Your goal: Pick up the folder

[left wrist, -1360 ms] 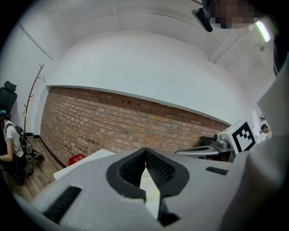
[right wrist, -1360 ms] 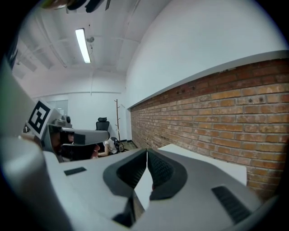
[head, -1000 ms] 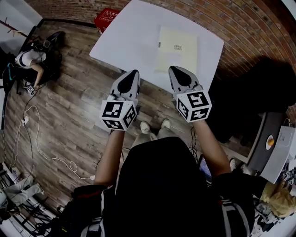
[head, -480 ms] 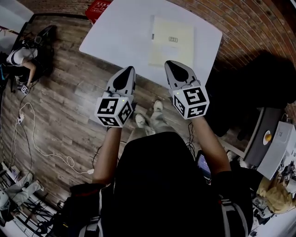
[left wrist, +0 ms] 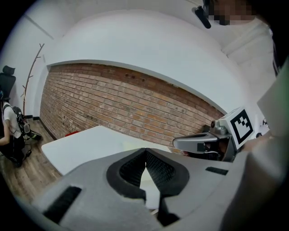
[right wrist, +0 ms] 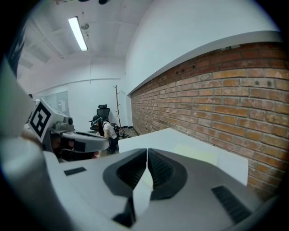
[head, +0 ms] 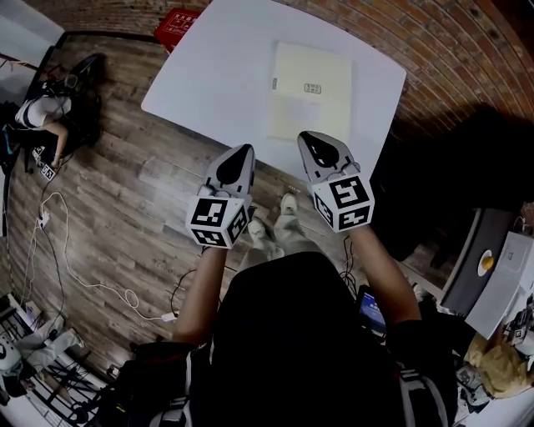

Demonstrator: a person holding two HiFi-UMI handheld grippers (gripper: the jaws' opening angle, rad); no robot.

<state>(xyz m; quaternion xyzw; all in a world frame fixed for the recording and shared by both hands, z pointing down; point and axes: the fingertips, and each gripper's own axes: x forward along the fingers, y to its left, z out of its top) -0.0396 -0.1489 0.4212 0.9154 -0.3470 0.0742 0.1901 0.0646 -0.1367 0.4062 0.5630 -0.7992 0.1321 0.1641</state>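
Under the white table (head: 209, 75), wood-plank floor (head: 125, 208) on every near side; behind the table, brick wall (head: 467, 50) along its far edge. Well left of the table, a seated person (head: 46, 113) by a black chair. On the table's right half, flat and square to its edges, a pale yellow folder (head: 309, 92) with a small printed label, untouched. Off the table's near edge, held in the air side by side and pointing toward it: left gripper (head: 243, 152), jaws pressed together on nothing, tip just short of the table; right gripper (head: 309, 137), jaws likewise closed and empty, tip in line with the folder's near edge but raised clear of it. At the table's far left corner, a red box (head: 177, 25) on the floor. Left of the table, a thin white cable (head: 62, 250) across the planks
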